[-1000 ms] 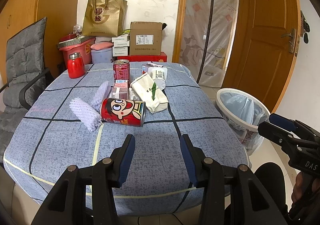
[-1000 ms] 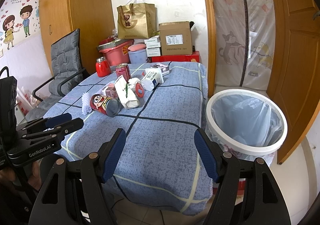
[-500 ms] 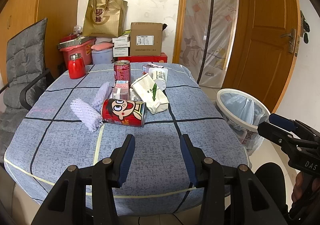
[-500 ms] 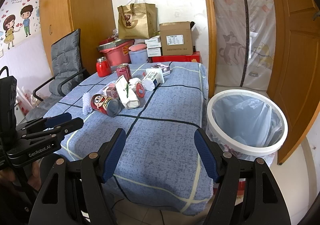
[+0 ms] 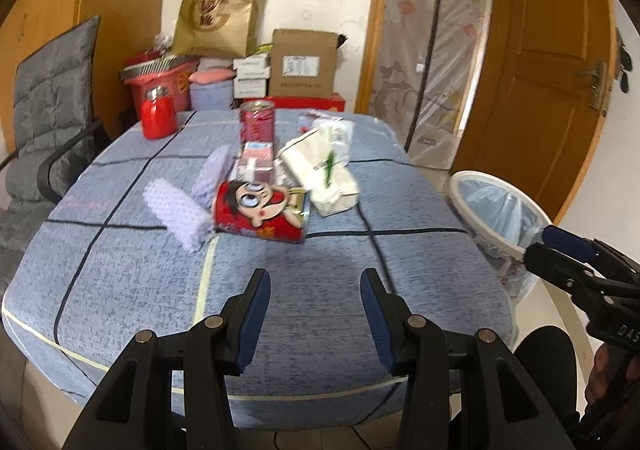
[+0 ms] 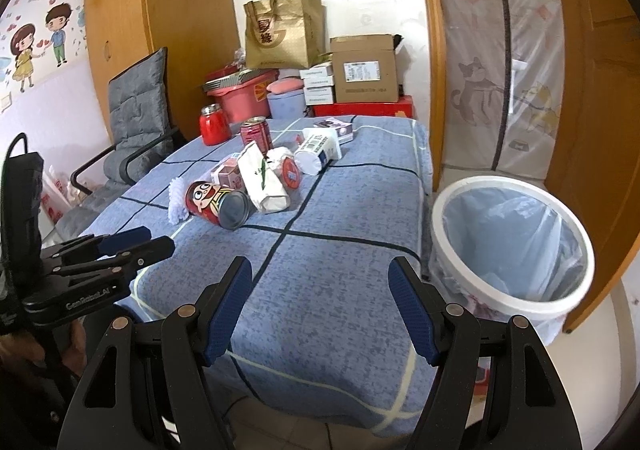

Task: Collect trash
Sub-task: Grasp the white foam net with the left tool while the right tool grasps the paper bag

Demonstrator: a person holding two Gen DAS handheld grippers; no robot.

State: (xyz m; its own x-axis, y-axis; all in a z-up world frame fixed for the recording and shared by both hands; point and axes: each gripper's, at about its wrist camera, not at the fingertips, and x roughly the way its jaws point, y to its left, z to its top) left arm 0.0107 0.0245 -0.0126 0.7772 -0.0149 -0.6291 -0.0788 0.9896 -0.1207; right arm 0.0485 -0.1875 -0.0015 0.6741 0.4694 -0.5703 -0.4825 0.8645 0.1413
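Both your claws are wide open and empty, left gripper [image 5: 313, 308] and right gripper [image 6: 320, 306] hanging over the near edge of the table [image 6: 328, 290]. The trash sits bunched mid-table: the cartoon can [image 5: 262, 212] lies on its side, so a nudge could roll it. The foam sleeves [image 5: 178, 214] seem to touch it, though it's blurry. The bin [image 6: 512, 246] is off the right edge.

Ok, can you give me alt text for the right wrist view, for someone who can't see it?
The open right claw hovers over the near edge of a blue checked tablecloth. Mid-table lies a trash pile: a tipped red cartoon can, a white paper bag and a white bottle. A lined white trash bin stands right of the table.
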